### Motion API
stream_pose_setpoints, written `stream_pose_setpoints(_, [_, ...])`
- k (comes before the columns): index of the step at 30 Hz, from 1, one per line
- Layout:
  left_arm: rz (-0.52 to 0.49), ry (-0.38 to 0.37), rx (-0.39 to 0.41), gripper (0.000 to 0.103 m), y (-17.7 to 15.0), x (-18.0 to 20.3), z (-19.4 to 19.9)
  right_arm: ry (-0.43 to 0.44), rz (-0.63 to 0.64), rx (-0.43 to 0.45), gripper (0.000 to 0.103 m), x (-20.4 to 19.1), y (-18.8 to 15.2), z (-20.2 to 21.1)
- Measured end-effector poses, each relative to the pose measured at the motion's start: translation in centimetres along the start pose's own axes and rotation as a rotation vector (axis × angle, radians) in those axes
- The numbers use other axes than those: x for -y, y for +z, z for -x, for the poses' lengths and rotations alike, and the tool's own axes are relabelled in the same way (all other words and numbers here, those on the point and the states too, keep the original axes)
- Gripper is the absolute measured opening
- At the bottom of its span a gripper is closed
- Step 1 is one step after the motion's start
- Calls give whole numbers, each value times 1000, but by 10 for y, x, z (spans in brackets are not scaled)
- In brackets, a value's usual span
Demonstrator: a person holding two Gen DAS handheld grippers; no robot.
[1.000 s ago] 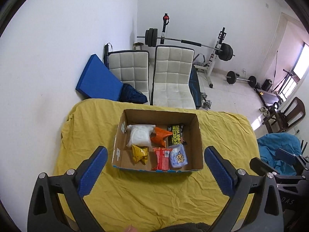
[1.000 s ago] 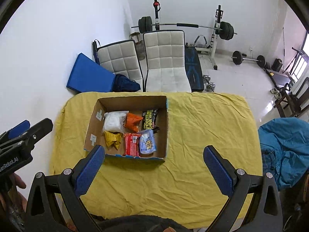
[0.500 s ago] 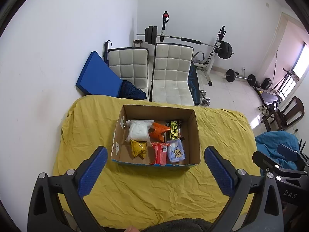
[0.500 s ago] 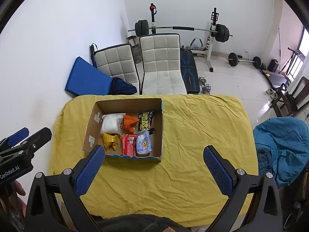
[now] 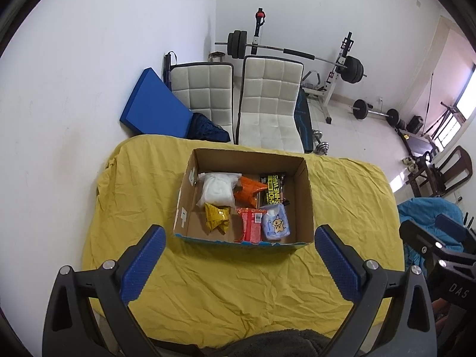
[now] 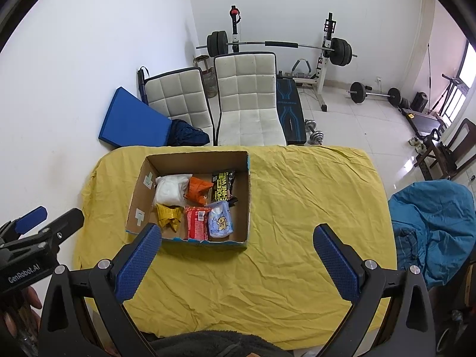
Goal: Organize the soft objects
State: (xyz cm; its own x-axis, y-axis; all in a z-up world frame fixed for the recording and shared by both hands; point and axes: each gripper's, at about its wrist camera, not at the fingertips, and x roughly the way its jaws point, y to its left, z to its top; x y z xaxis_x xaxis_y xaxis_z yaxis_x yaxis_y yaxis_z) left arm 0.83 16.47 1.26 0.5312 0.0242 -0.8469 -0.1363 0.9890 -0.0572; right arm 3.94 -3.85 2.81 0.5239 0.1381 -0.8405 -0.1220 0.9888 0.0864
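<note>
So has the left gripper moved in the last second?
Yes. In the left wrist view the cardboard box and yellow cloth have slid up the frame, away from the open left gripper, so it has pulled back or tilted.

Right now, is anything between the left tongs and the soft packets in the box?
Only the cardboard box's near wall. The left tongs hover open over bare yellow cloth, so reaching the red packet means coming in over that rim.

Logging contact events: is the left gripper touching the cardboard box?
Apart. The left wrist view shows yellow cloth between the open left gripper and the cardboard box.
</note>
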Motion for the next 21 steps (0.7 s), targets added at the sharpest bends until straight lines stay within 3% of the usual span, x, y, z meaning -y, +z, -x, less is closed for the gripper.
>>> stream_pose_setpoints(21, [2,4,-4,103,-2,1,-4,-10,10,-1,103,4,-3,-3])
